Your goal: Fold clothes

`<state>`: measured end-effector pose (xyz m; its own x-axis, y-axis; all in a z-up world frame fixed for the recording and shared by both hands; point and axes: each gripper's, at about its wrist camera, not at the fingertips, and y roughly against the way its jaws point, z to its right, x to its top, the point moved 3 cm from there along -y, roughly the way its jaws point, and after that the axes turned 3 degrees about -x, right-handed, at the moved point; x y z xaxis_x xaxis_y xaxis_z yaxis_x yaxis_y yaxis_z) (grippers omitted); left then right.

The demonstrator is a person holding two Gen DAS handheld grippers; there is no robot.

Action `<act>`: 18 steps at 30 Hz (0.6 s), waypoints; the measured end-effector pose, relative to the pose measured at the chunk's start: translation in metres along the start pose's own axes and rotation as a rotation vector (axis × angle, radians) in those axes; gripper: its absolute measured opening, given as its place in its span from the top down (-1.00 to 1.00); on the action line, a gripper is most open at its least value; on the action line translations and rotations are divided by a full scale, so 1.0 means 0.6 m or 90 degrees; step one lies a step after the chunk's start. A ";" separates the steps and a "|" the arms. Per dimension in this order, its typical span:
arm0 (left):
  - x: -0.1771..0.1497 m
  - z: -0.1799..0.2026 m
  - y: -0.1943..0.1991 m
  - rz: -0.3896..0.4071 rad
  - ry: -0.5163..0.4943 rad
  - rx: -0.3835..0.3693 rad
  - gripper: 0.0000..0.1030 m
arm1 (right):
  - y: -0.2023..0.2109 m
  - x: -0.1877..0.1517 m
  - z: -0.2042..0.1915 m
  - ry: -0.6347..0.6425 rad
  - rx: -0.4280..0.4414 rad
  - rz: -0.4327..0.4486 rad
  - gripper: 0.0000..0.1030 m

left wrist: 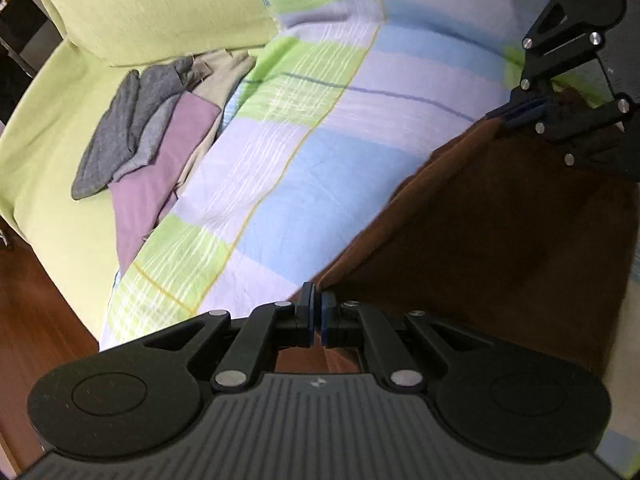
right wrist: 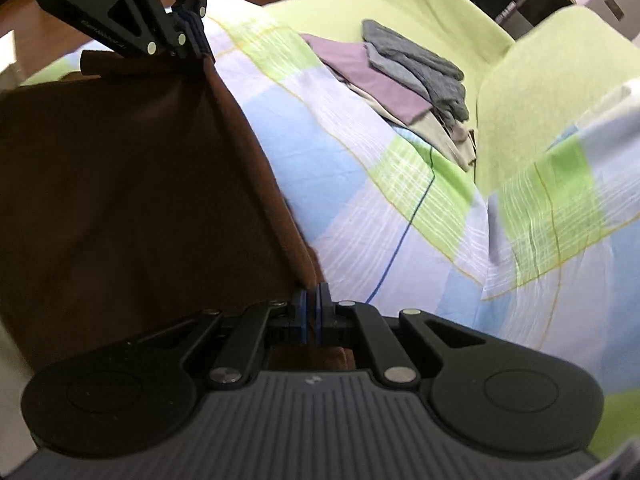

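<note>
A brown garment [left wrist: 500, 232] hangs stretched between both grippers above the bed. My left gripper [left wrist: 318, 300] is shut on one of its upper corners. My right gripper [right wrist: 314, 296] is shut on the other corner, and the brown garment [right wrist: 132, 184] fills the left of that view. The right gripper [left wrist: 524, 114] also shows at the top right of the left wrist view, and the left gripper [right wrist: 194, 30] at the top left of the right wrist view. A pile of folded clothes [left wrist: 148, 136], grey on purple on beige, lies further back on the bed; the pile [right wrist: 404, 80] also shows in the right wrist view.
A checked quilt [left wrist: 304, 152] in blue, lilac and green covers the bed beneath the garment. Green pillows [left wrist: 152, 8] and a green sheet [left wrist: 52, 168] lie beyond the pile. Wooden floor [left wrist: 36, 328] runs along the bed's edge.
</note>
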<state>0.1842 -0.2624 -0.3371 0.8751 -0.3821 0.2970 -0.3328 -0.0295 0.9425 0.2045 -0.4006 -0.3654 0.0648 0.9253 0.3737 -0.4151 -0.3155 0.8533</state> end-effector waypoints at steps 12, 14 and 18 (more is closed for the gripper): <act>-0.067 -0.053 -0.047 -0.103 0.027 0.046 0.19 | -0.002 -0.050 0.020 -0.216 -0.166 -0.025 -0.17; -0.073 -0.058 -0.024 -0.095 0.035 0.028 0.20 | 0.024 -0.081 0.031 -0.294 -0.173 -0.033 -0.13; -0.066 -0.034 -0.006 -0.072 0.027 -0.009 0.18 | 0.061 -0.177 0.053 -0.503 -0.164 -0.062 0.06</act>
<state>0.1578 -0.2281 -0.3493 0.9208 -0.3381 0.1948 -0.2267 -0.0573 0.9723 0.2116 -0.5171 -0.3622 0.6888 0.4958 0.5289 -0.5626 -0.0945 0.8213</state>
